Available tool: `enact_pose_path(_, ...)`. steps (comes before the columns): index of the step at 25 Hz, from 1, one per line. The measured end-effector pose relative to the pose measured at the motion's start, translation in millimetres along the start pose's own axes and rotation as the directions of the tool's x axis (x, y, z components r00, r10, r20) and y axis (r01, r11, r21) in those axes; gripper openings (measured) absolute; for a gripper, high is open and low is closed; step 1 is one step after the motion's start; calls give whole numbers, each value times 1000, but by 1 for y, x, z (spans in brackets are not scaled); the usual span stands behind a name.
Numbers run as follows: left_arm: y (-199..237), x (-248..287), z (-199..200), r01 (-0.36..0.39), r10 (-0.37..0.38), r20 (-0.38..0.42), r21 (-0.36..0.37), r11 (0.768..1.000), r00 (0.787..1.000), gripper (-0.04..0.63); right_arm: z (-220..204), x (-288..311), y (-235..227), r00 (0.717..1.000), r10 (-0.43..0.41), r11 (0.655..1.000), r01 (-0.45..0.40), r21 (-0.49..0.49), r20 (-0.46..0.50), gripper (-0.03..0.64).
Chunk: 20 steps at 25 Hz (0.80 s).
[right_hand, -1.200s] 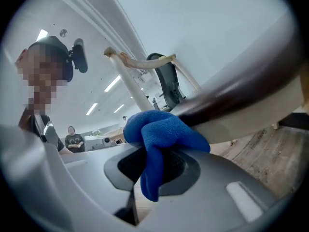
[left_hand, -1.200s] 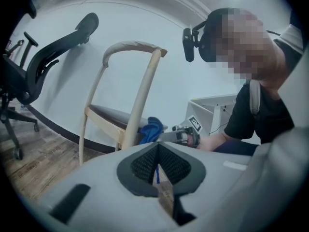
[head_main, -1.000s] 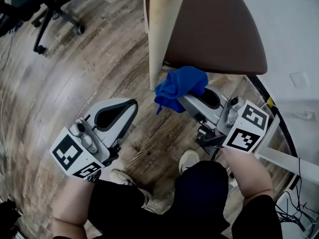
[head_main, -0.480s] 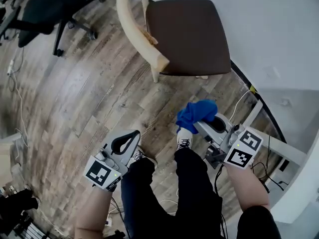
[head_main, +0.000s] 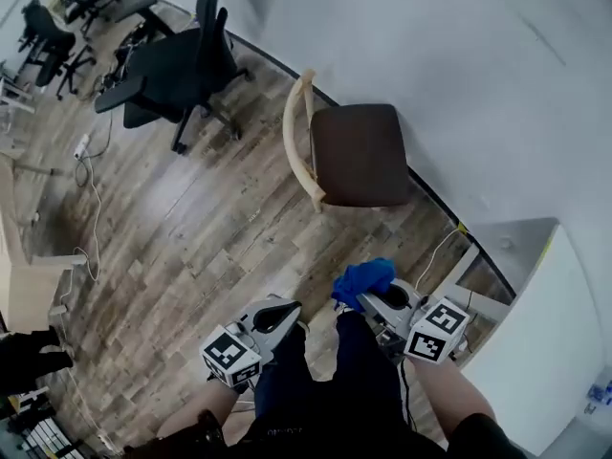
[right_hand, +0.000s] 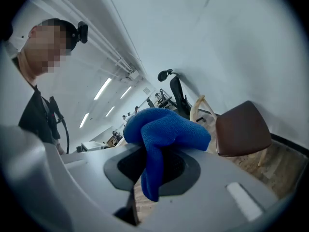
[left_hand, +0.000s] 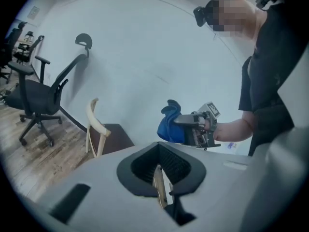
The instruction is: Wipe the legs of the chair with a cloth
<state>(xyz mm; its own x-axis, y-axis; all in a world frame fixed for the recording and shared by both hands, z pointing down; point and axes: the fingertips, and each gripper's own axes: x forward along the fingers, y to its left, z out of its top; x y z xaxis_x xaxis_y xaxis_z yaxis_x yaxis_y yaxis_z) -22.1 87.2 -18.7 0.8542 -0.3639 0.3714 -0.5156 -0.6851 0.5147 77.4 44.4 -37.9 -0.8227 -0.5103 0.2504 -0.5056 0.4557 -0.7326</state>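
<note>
Right gripper (head_main: pixel 361 295) clamped on a bunched blue terry cloth (head_main: pixel 364 277). Left gripper (head_main: pixel 287 310): jaws together, nothing between them. Brown-seated chair with pale wooden back and legs (head_main: pixel 359 151) stands on the wood-plank floor (head_main: pixel 182 247) at 12 o'clock, well apart from both grippers.

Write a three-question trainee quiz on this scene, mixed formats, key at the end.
1. True or false: the left gripper holds the blue cloth.
2. The seat of the wooden chair is: A green, B dark brown, C white.
3. Fill in: the jaws shut on the cloth belong to the ____ gripper.
Key: 1 false; 2 B; 3 right, that is, the right gripper.
</note>
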Motion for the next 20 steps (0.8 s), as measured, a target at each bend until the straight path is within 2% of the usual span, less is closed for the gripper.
enact_pose_path(6, -68, -19, 87, -69, 68, 131, 2, 998, 989, -3, 57, -57, 66, 998, 52, 997, -50, -61, 35, 64)
enact_pose_path(11, -83, -27, 100, -94, 95, 194, -13, 995, 976, -3, 64, -63, 87, 991, 101, 993, -96, -68, 83, 64)
enact_pose_path(15, -99, -40, 99, -29, 29, 187, -3, 1000, 982, -3, 55, -65, 120, 988, 104, 991, -94, -96, 112, 64)
enact_pose_path(20, -127, -71, 79, 129, -119, 132, -69, 989, 984, -3, 22, -59, 164, 987, 84, 995, -77, -60, 134, 64)
